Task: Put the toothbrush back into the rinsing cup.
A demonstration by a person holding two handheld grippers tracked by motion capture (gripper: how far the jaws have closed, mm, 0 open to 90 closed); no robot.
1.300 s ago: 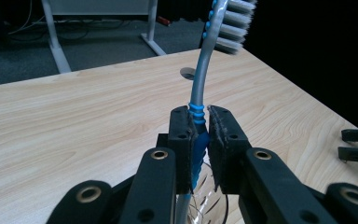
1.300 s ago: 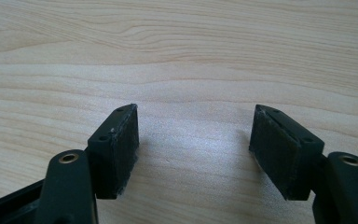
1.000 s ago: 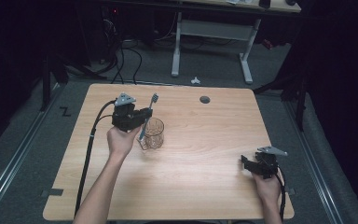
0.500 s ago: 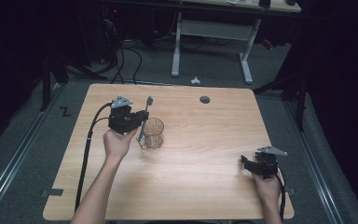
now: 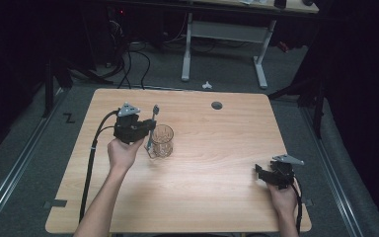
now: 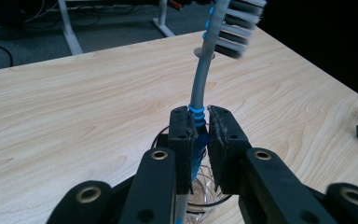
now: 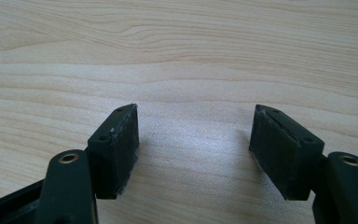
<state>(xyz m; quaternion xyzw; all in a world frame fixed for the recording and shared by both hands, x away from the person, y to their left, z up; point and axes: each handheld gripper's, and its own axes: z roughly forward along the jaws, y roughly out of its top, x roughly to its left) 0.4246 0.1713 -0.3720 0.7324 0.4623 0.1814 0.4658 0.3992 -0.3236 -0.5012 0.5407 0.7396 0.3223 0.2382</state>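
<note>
A grey toothbrush (image 5: pixel 152 123) with blue grip rings stands nearly upright, bristle head up, and my left gripper (image 5: pixel 148 131) is shut on its handle. In the left gripper view the pads (image 6: pixel 182 133) pinch the toothbrush (image 6: pixel 199 88) just below the blue rings. Its lower end reaches down into a clear glass (image 6: pixel 204 193). The glass (image 5: pixel 162 141) stands on the wooden table (image 5: pixel 217 148), left of centre. My right gripper (image 5: pixel 262 174) rests near the table's front right corner. Its jaws stand open over bare wood (image 7: pixel 196 140), with nothing between them.
A round grey cable hole (image 5: pixel 217 105) sits near the table's far edge. Beyond the table stand a white desk frame (image 5: pixel 187 54) and floor cables (image 5: pixel 128 59). The left gripper's cable (image 5: pixel 91 163) trails along the table's left side.
My left gripper has shifted slightly left and down with the toothbrush, so the brush head sits lower by the glass. The right gripper has not moved.
</note>
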